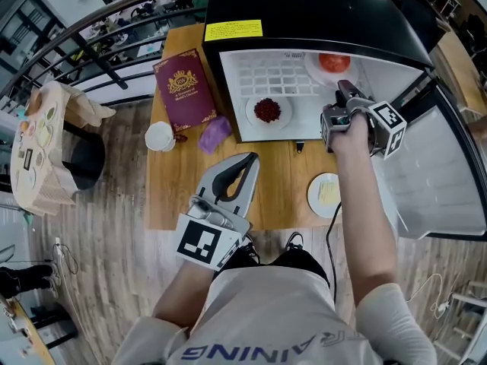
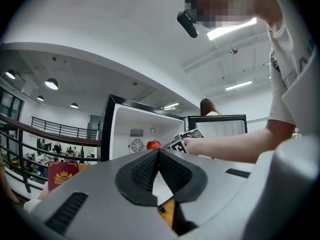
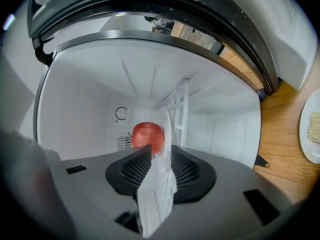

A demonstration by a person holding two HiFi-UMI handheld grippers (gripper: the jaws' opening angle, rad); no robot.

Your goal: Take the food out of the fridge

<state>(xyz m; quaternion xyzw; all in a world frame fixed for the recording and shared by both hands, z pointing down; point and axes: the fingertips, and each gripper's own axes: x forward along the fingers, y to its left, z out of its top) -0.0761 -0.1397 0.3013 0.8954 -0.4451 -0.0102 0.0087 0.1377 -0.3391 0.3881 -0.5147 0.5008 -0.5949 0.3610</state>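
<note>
The small fridge (image 1: 304, 6) stands open on the wooden table (image 1: 171, 196). On its white shelf (image 1: 266, 74) sit a plate of dark red berries (image 1: 268, 111) and, further back, a white plate (image 1: 332, 63) with a red apple (image 3: 148, 135). My right gripper (image 1: 346, 91) reaches inside the fridge. In the right gripper view the plate's rim (image 3: 165, 134) stands edge-on between the pads, with my right gripper (image 3: 159, 156) shut on it. My left gripper (image 1: 247, 162) hovers level over the table before the fridge. Its pads meet with nothing between them. From there the apple (image 2: 153, 144) shows in the fridge.
A plate of pale yellow food (image 1: 326, 195) lies on the table under my right forearm. Left of the fridge are a maroon book (image 1: 185, 88), a purple object (image 1: 214, 133) and a white cup (image 1: 160, 136). The fridge door (image 1: 441, 173) hangs open at the right.
</note>
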